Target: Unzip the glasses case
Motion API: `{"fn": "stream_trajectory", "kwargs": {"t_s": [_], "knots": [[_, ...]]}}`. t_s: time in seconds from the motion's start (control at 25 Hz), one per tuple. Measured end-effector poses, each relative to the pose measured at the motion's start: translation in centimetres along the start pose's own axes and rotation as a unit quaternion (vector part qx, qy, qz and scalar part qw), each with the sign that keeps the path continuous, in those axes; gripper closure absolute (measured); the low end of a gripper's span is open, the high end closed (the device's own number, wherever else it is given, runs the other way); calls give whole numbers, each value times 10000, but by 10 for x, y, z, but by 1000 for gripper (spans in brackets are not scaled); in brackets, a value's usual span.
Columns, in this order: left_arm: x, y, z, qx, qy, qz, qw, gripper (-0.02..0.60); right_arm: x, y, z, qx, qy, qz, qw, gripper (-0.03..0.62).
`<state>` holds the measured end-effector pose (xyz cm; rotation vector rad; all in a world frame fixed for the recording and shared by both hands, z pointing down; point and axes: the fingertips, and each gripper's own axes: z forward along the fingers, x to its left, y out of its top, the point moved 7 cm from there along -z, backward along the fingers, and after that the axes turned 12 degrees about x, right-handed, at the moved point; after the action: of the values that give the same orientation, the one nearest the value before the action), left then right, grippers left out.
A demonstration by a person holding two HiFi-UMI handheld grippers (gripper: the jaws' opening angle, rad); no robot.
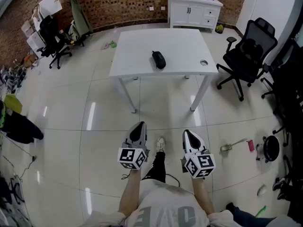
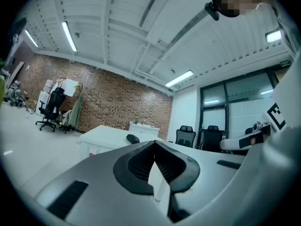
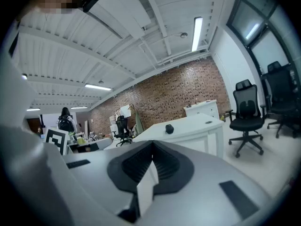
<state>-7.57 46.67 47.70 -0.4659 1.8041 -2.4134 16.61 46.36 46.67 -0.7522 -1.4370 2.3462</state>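
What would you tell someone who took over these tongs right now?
Left tongs: shut, empty, held low in front of the person.
Right tongs: shut, empty, beside the left.
Glasses case: lies on the white table, across open floor from both tongs, with nothing touching it.
Done: nothing that shows; the zip is too small to read.
Left: walk up, probably steady the case with one tongs and pull the zip with the other.

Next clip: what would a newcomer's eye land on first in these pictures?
A lone black glasses case lies near the middle of the white table, some way ahead of the person across shiny tiled floor. Nearer, the left gripper and right gripper are held side by side close to the body, both shut on nothing, far from the case.
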Motion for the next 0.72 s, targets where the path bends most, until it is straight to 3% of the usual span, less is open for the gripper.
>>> {"fn": "stream_trajectory", "kwargs": {"t_s": [0.16, 0.36, 0.72], "knots": [[61, 66, 126, -55, -218, 149, 9996, 591, -34, 83, 126, 0, -7, -222, 9998, 594], [105, 140, 231, -155, -537, 440, 9975, 591, -58, 162, 232, -103, 23, -295, 9995, 594], [146, 151, 344, 217, -350, 233, 9989, 591, -114, 198, 355, 560, 254, -335, 9975, 594]]}}
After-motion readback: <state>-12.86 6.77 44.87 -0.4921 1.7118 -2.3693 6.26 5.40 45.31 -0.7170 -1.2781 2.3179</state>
